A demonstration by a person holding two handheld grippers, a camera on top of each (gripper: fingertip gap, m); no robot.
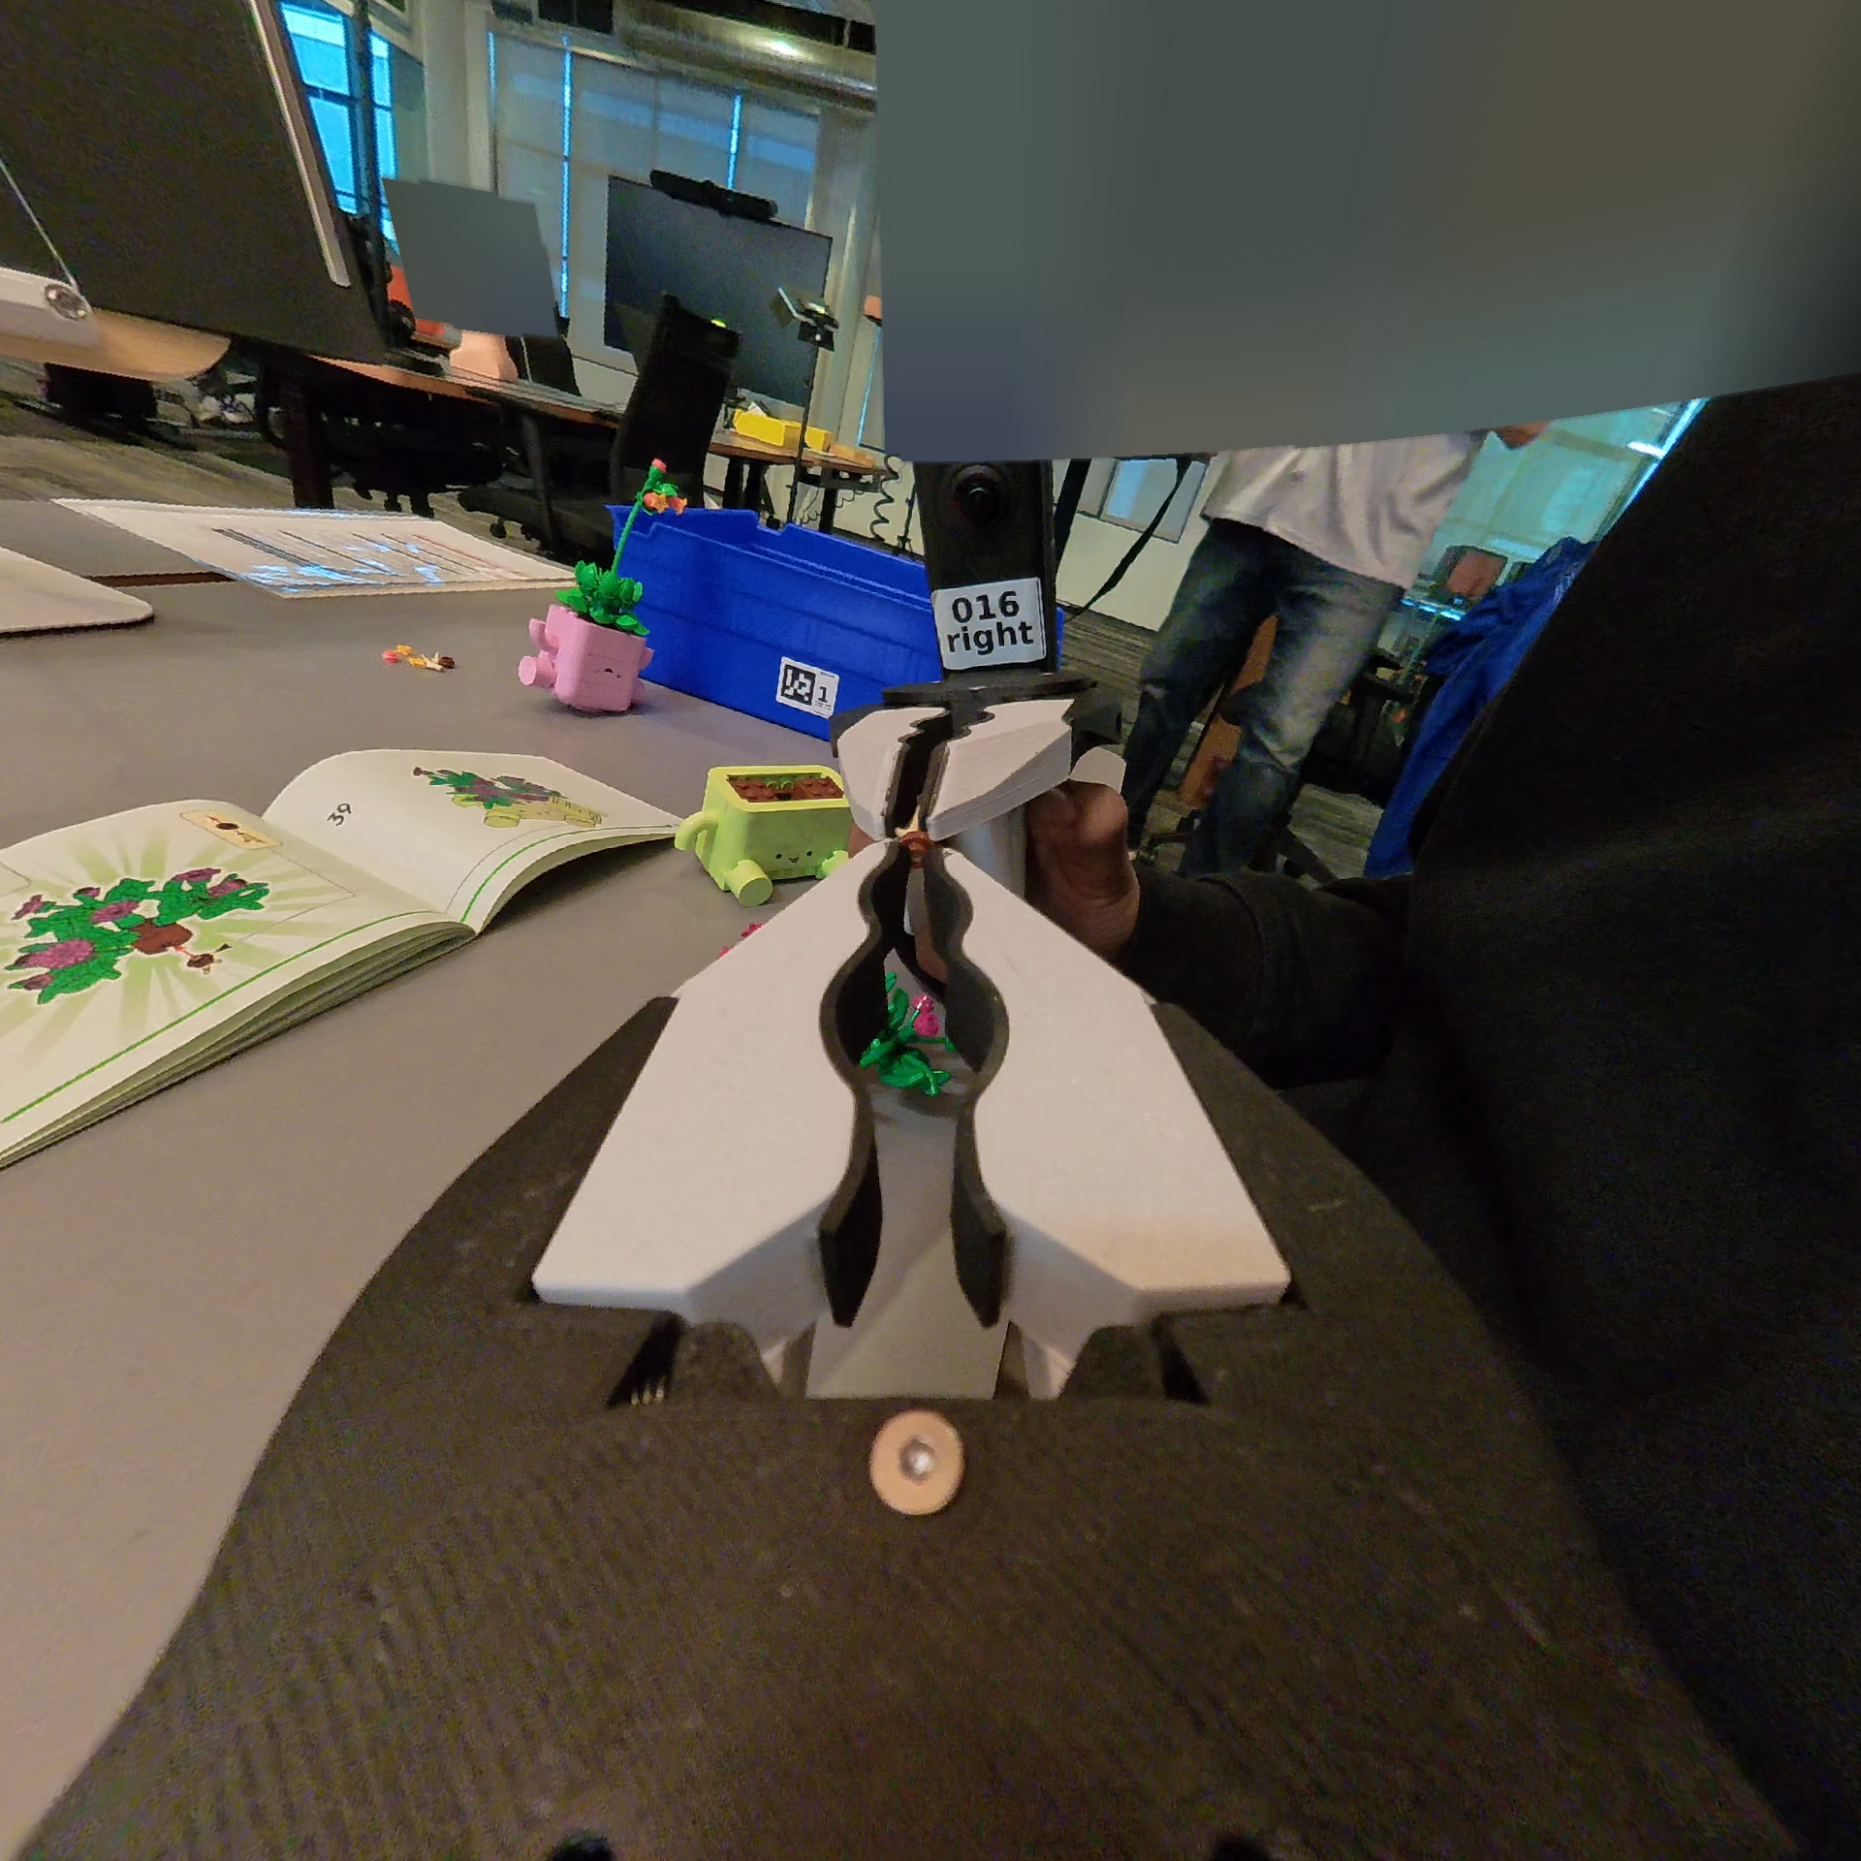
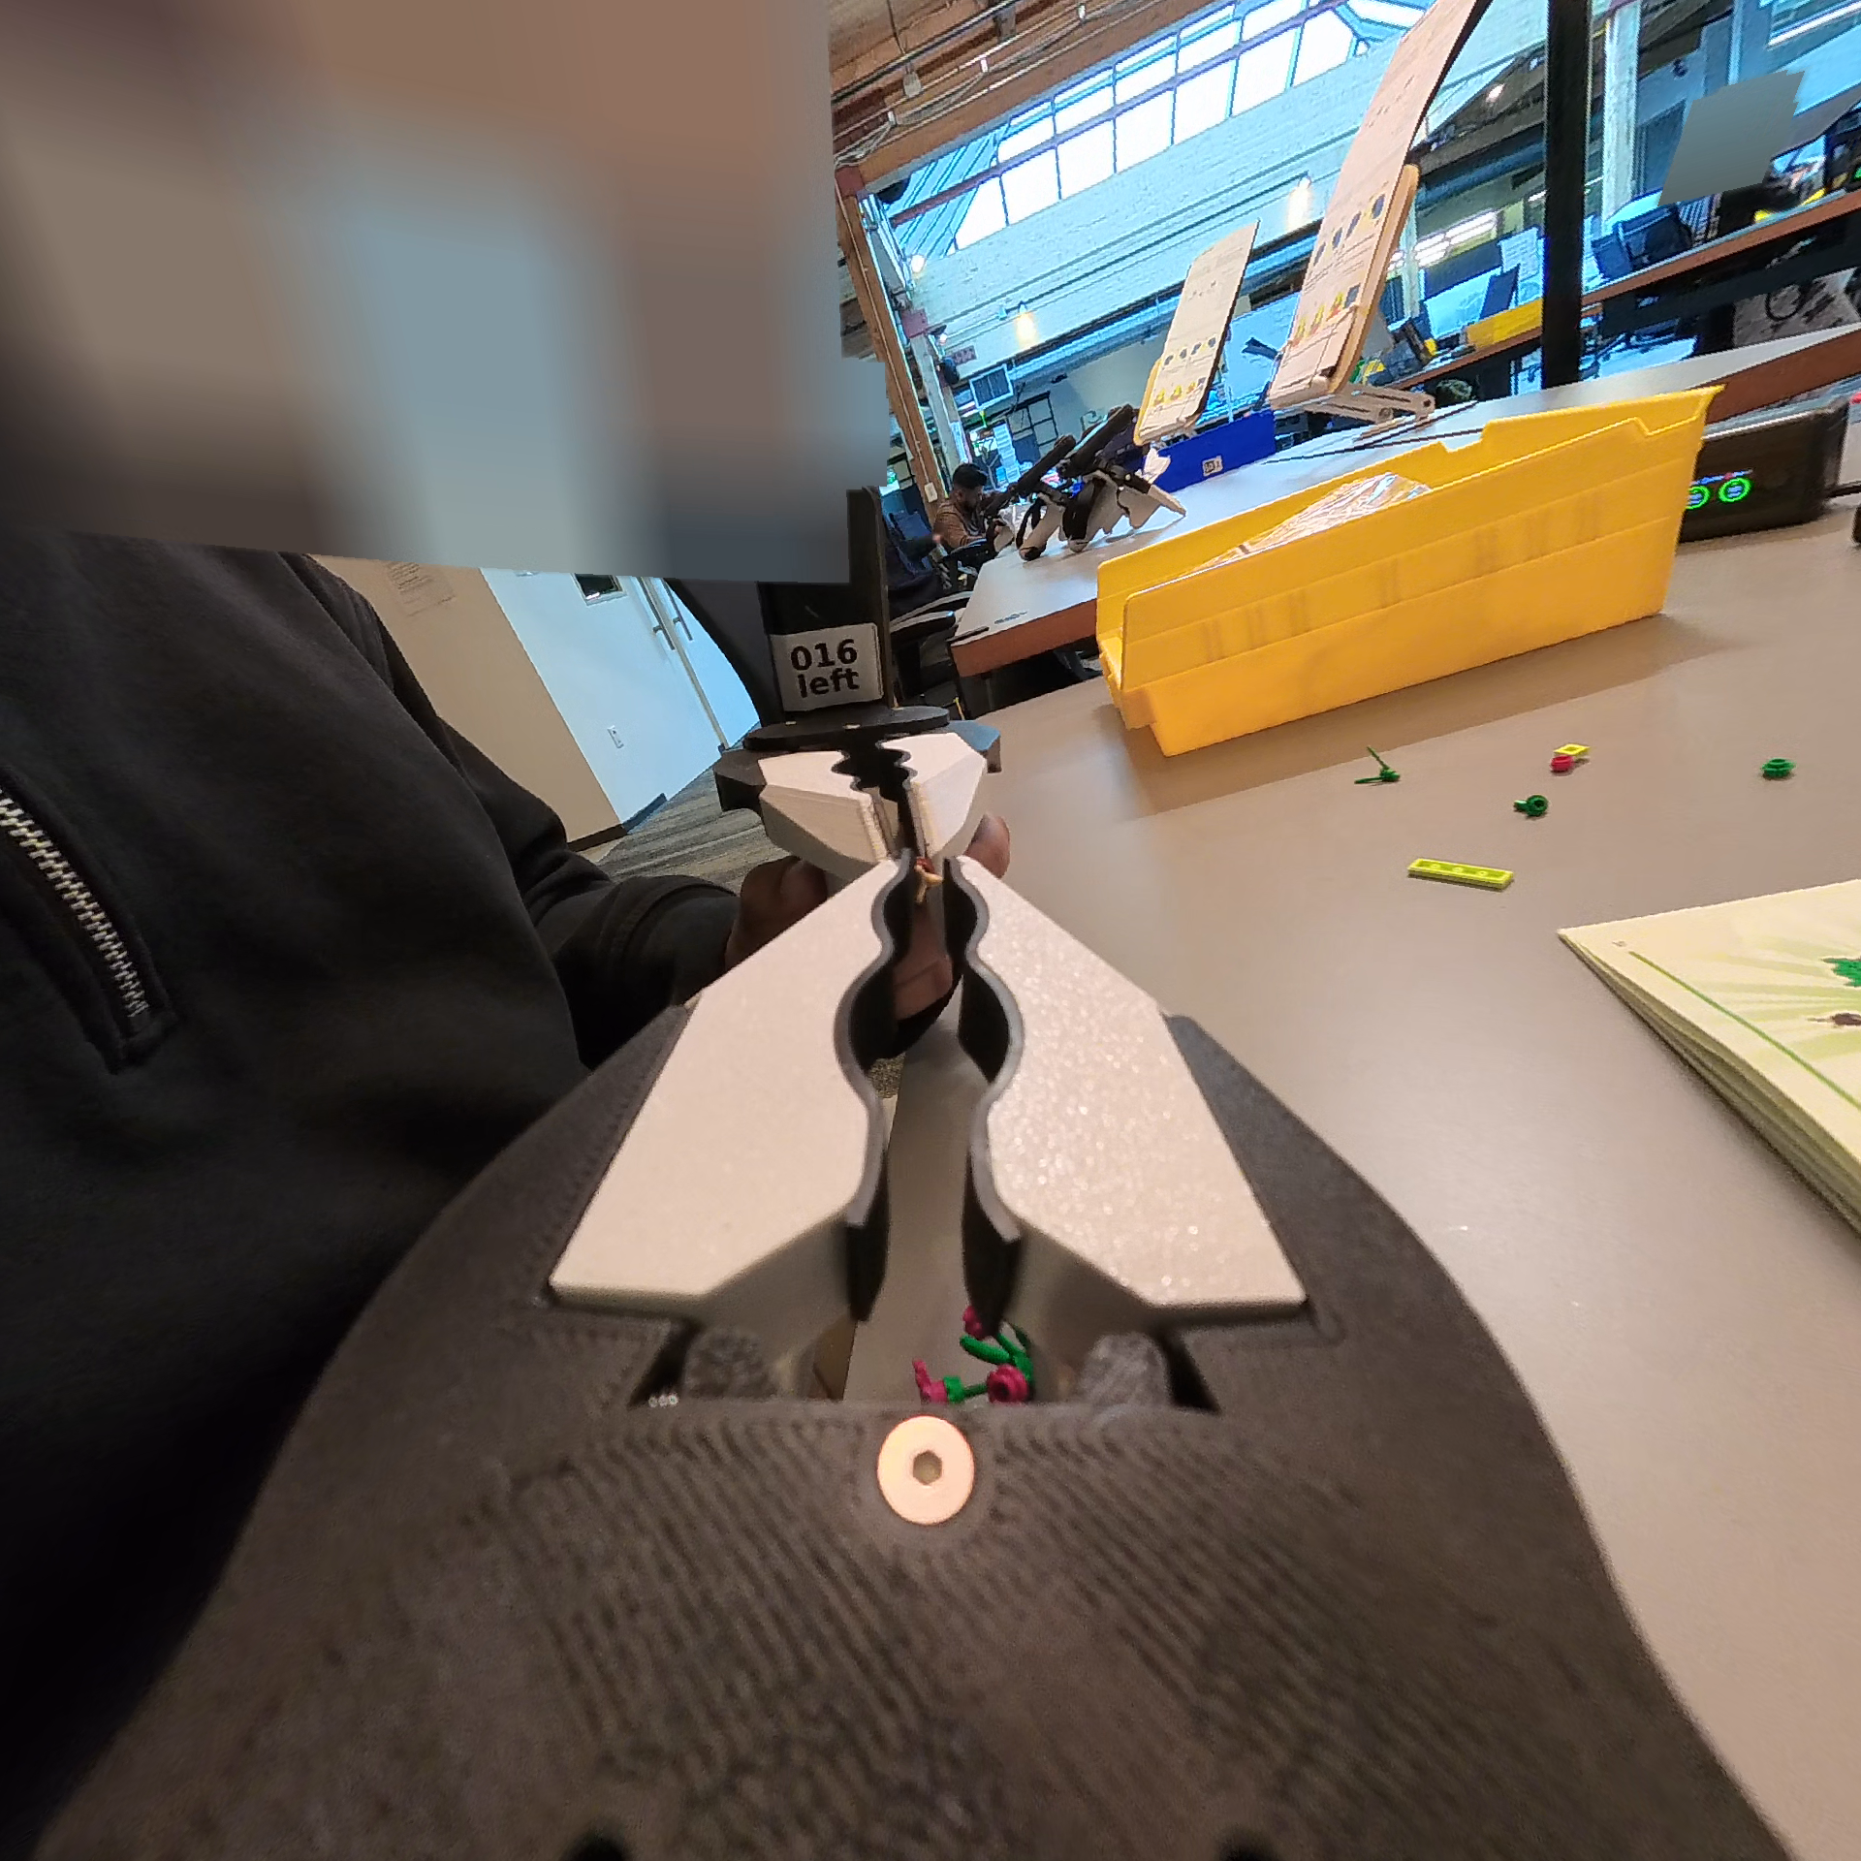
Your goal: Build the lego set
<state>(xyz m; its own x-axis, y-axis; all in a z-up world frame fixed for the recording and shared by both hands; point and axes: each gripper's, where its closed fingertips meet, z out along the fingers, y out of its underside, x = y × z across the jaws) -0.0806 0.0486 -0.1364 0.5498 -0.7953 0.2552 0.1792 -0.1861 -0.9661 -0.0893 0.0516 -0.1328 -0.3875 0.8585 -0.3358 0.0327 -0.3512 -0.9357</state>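
My left gripper and right gripper meet tip to tip above the grey table. Both are shut, and a tiny brown and tan lego piece is pinched where the tips meet; it also shows in the right wrist view. The right gripper faces me in the left wrist view, and the left gripper faces me in the right wrist view. A green plant piece with pink flowers lies on the table under the grippers, also in the right wrist view.
A lime green lego pot and a pink pot with a plant stand near a blue bin. An open instruction booklet lies to the left. A yellow bin and loose small pieces are on the table. Left and right tips are no more than a few centimetres apart.
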